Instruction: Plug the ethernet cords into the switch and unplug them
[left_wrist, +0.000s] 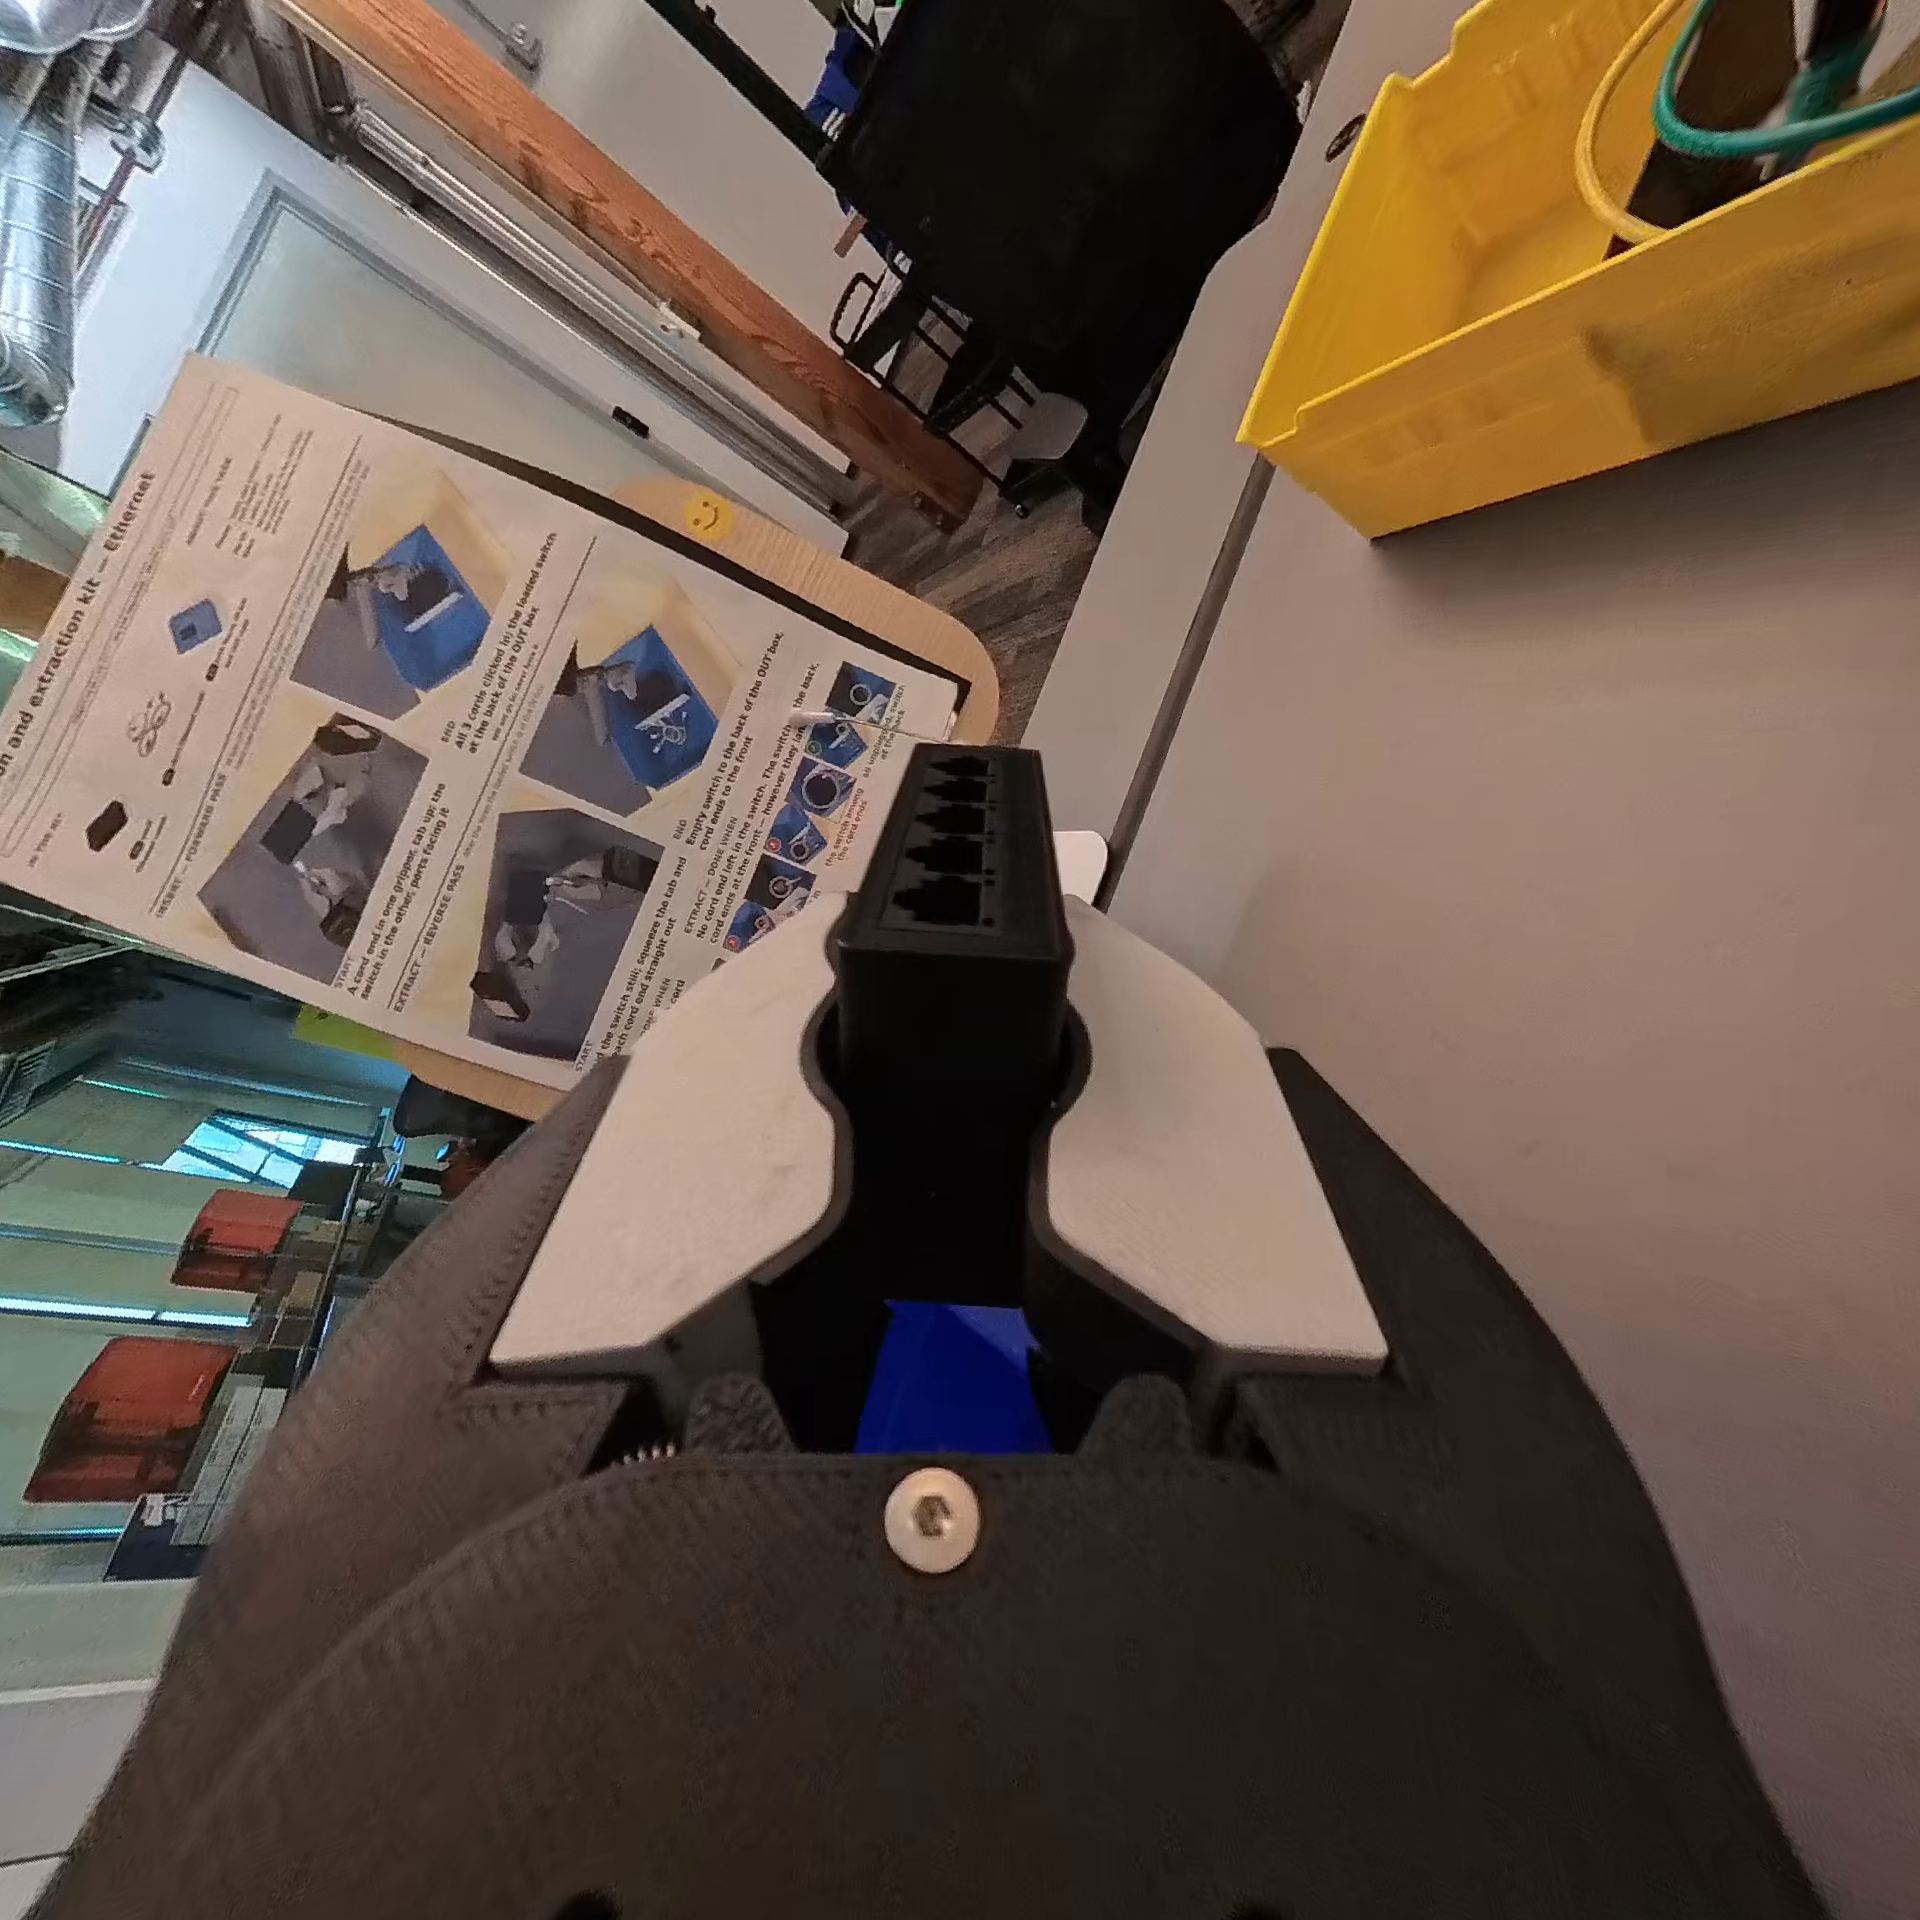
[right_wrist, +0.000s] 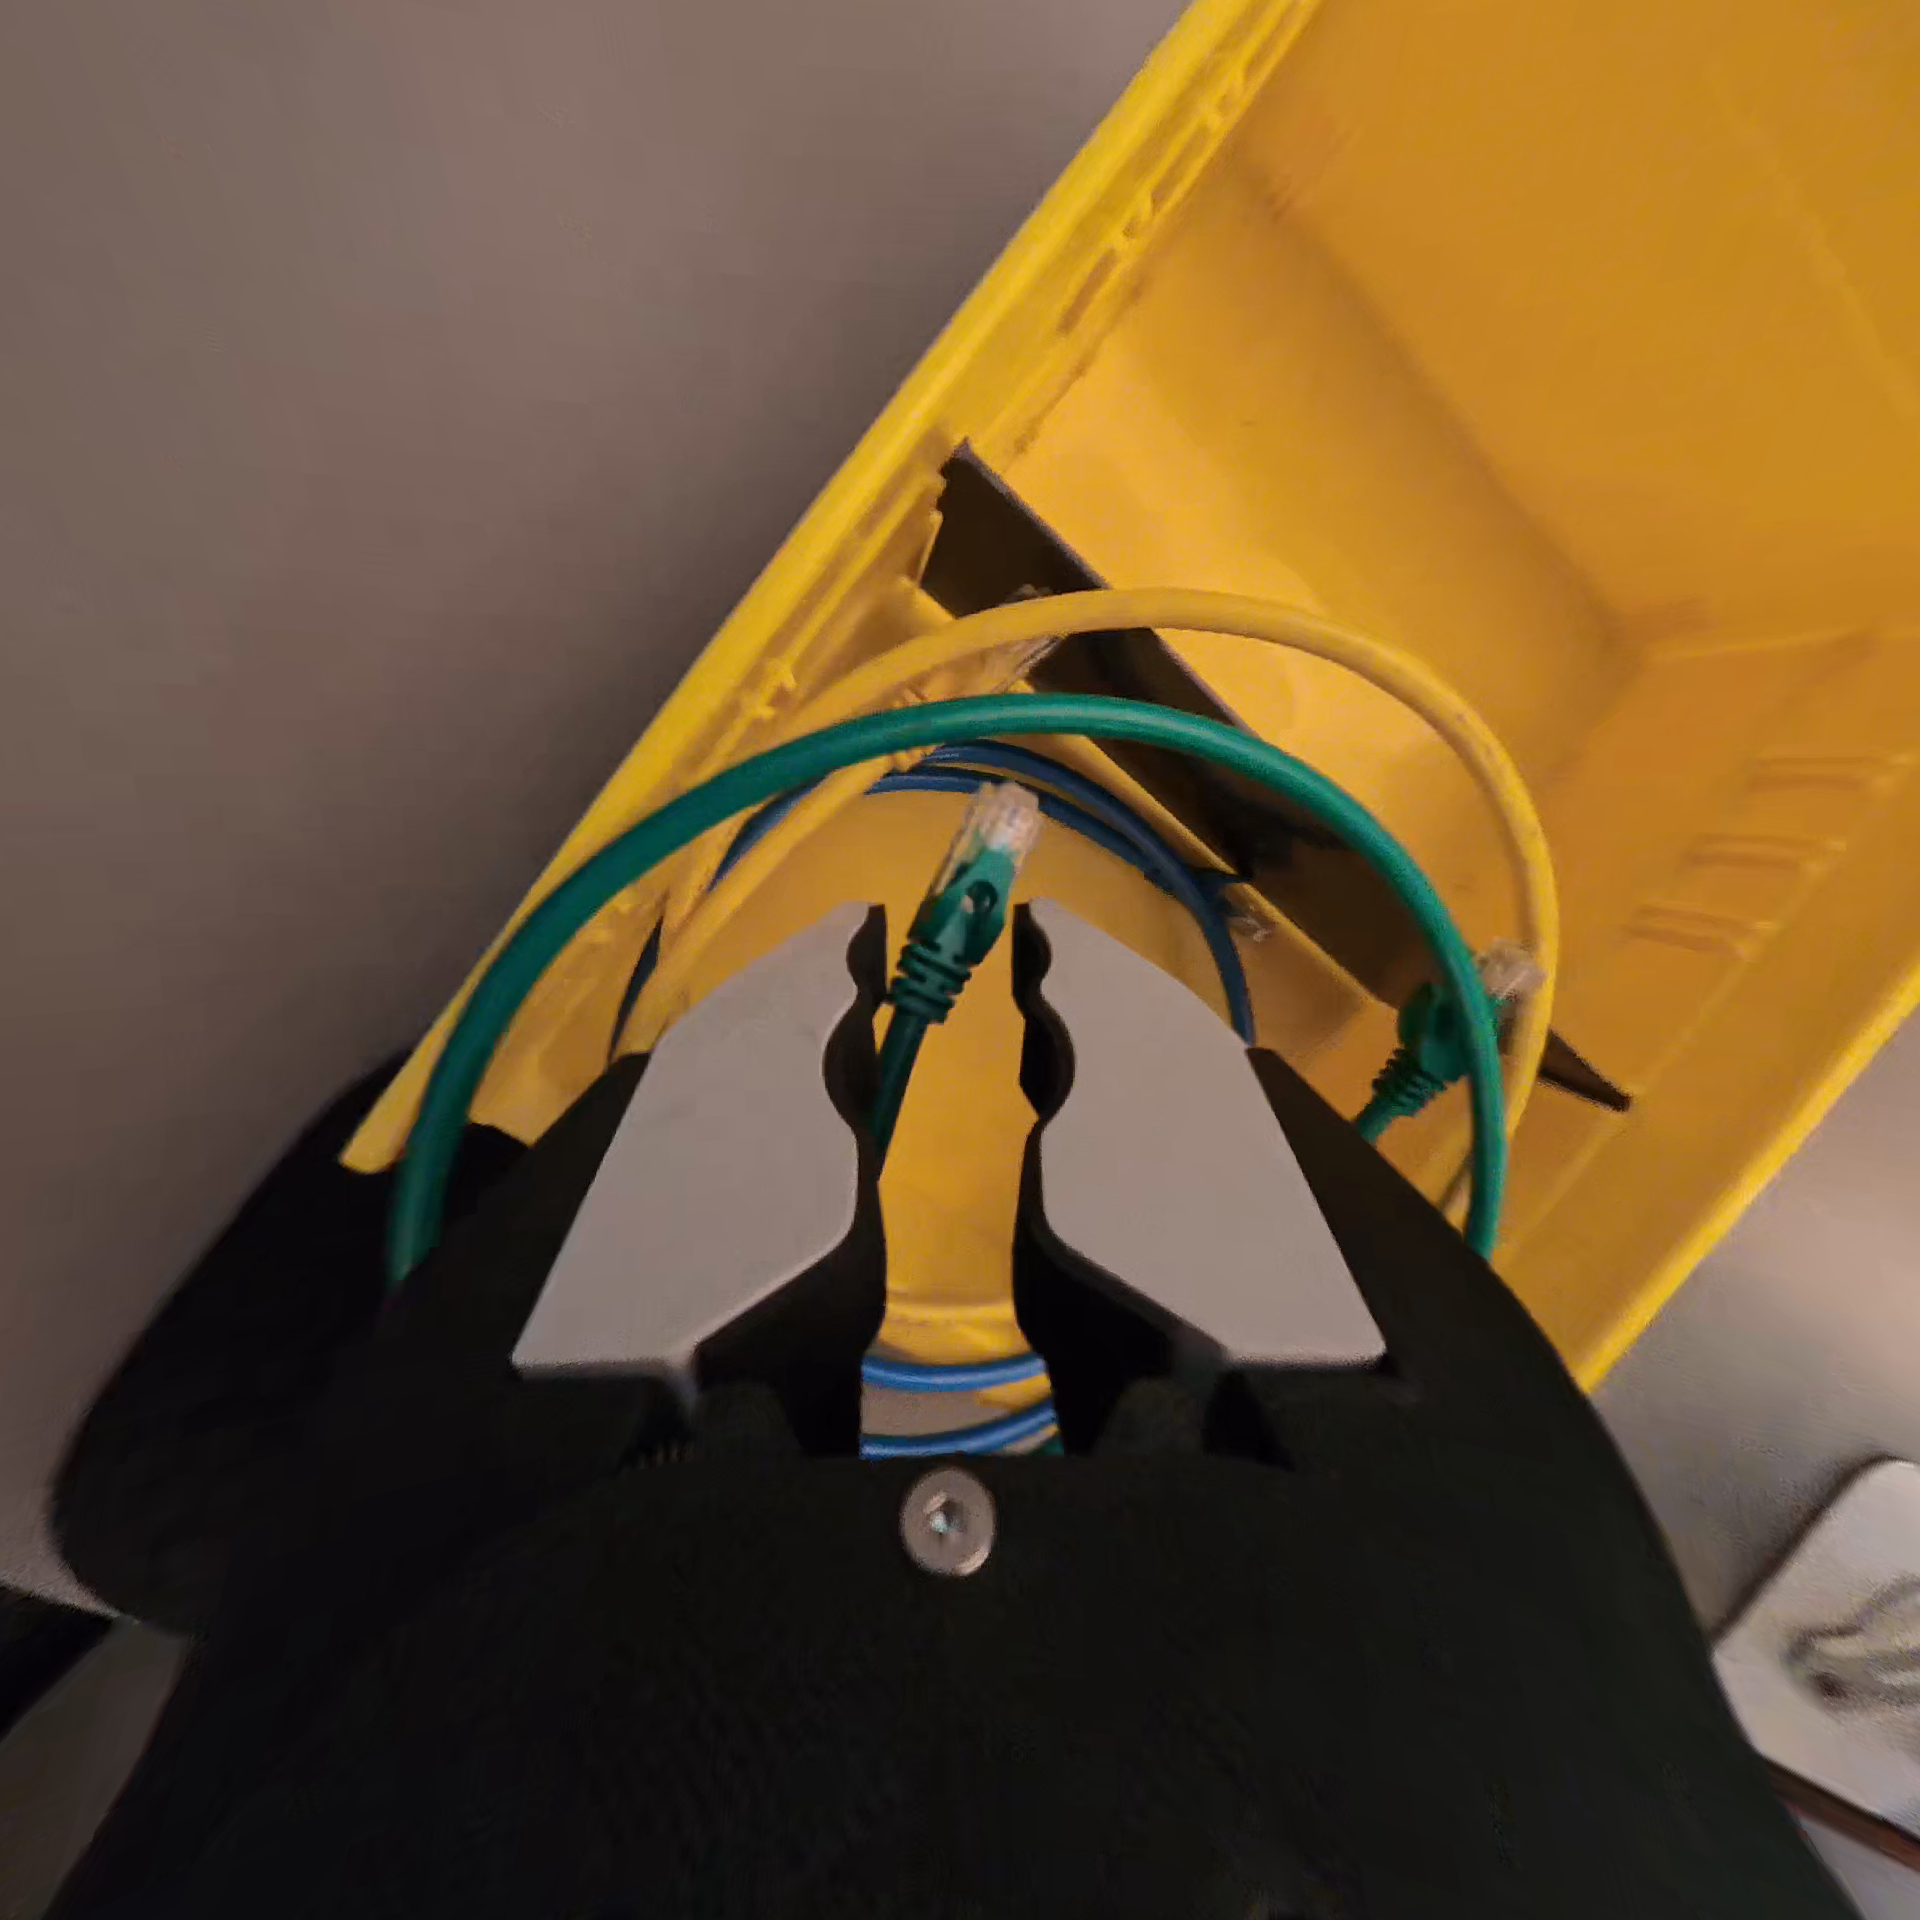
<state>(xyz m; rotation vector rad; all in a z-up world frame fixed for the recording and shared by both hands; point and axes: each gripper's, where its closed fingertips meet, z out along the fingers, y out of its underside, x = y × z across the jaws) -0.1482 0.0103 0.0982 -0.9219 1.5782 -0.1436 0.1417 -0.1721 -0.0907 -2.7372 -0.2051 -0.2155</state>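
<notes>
While left shows switch, right shows cords.

table: grey, matte | floor: grey wood-look planks | beam: reddish wood, across pale wall | duct: silver, ribbed, at frame corner | board: pale wood, rounded corner, holds printed sheet | chair: black, beyond table | shelves: red-orange boxes, bright light
</notes>
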